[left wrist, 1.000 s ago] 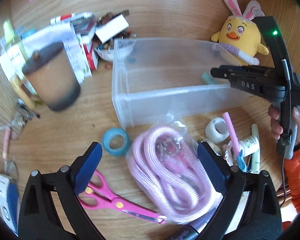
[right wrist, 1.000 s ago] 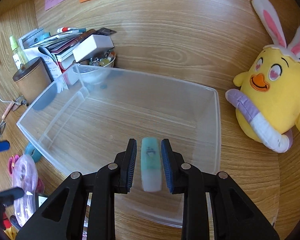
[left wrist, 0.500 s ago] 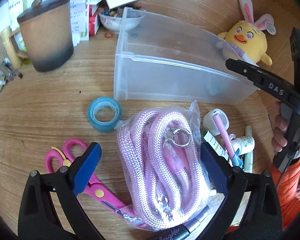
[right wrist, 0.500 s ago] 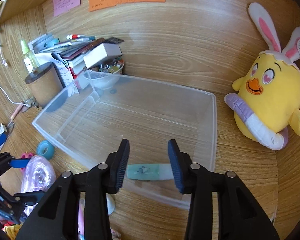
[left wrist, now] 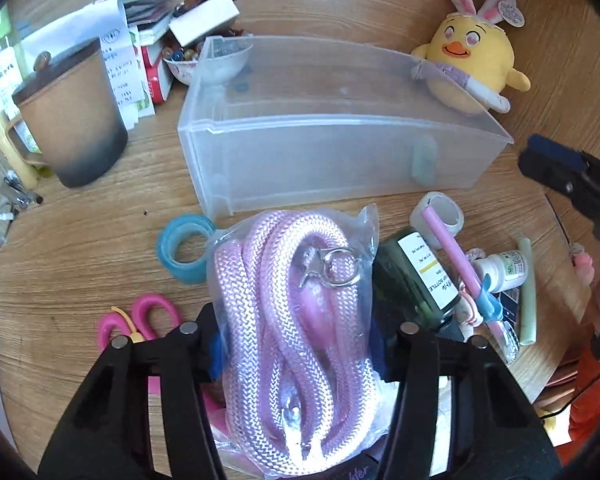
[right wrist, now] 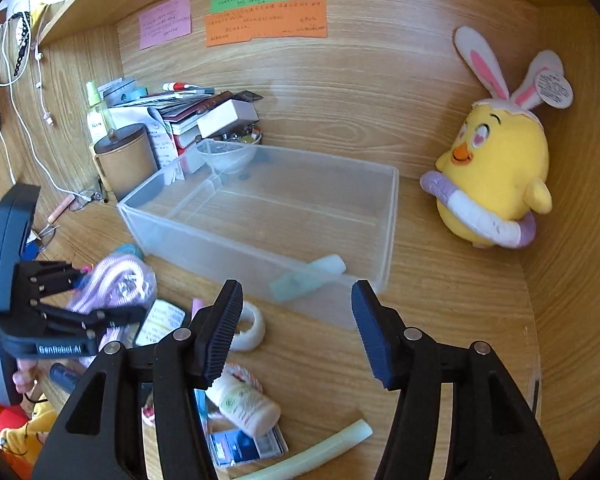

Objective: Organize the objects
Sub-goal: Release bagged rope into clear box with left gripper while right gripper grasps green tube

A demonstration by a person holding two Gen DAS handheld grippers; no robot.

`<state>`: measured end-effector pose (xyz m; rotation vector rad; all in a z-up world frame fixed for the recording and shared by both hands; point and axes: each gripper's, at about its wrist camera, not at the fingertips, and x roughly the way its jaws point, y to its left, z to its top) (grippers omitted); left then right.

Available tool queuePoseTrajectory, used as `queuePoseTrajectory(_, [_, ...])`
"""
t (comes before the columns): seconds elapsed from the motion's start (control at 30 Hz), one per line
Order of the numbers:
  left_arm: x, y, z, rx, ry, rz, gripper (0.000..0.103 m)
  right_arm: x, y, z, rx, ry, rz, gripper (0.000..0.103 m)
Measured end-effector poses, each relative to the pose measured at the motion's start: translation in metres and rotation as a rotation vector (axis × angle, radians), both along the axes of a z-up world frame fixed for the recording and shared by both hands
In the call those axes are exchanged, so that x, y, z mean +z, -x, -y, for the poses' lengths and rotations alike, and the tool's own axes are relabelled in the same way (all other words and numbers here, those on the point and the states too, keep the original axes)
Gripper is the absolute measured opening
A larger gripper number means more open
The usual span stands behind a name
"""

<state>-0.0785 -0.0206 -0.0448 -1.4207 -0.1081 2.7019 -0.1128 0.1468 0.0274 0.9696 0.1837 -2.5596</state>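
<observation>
- Since the earlier frames, the pale green tube (right wrist: pixel 308 276) has been released into the clear plastic bin (right wrist: pixel 388 216), where it is seen lying by the near wall at the right end; the right gripper (right wrist: pixel 296 332) has been drawn back outside that wall.
- Right gripper: jaws opening, nothing between them.
- Left gripper (left wrist: pixel 300 354): jaws closing narrow on the bagged pink rope (left wrist: pixel 292 304), the pads pressed into the bag's sides.
- Most of the bin floor is observed bare; its rim is unobstructed from above.
- Tight edges are noted around the rope: a blue tape roll (left wrist: pixel 184 252) just left, a dark bottle (left wrist: pixel 416 280) touching on the right, pink scissors (left wrist: pixel 140 320) partly beneath.
- Legible writing: "GenRobot.AI" on the left gripper body; "BOTTLE" on the dark bottle's label. Writing on the wall notes (right wrist: pixel 266 22) cannot be read.
</observation>
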Motion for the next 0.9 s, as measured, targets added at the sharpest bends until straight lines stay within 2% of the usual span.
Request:
queuePoseTrajectory(0.07, [0.003, 0.0, -0.004, 0.016, 0.029, -0.025, 0.052, -0.004, -0.007, -0.006, -0.022, -0.006, -0.001, 0.053])
queuePoseTrajectory(0.17, [0.01, -0.004, 0.001, 0.038, 0.03, -0.061, 0.052, -0.012, -0.017, -0.019, -0.069, -0.013, 0.01, 0.053])
queuePoseTrajectory(0.3, [0.033, 0.001, 0.006, 0.07, 0.029, -0.126, 0.051, -0.028, -0.031, -0.038, -0.137, -0.017, 0.058, 0.054])
queuePoseTrajectory(0.4, [0.055, 0.001, 0.012, 0.092, 0.031, -0.189, 0.051, -0.039, -0.042, -0.049, -0.178, -0.058, 0.097, 0.054])
queuePoseTrajectory(0.6, [0.094, 0.019, 0.018, 0.136, 0.049, -0.304, 0.051, -0.058, -0.061, -0.065, -0.198, -0.055, 0.196, 0.054])
queuePoseTrajectory(0.7, [0.102, 0.034, 0.02, 0.142, 0.031, -0.317, 0.051, -0.067, -0.066, -0.066, -0.189, -0.024, 0.24, 0.053])
queuePoseTrajectory(0.73, [0.103, 0.04, 0.02, 0.139, 0.024, -0.315, 0.051, -0.067, -0.069, -0.065, -0.191, -0.027, 0.225, 0.053])
queuePoseTrajectory(0.9, [0.102, 0.072, 0.009, 0.131, 0.064, -0.296, 0.051, -0.071, -0.074, -0.056, -0.186, -0.075, 0.177, 0.033])
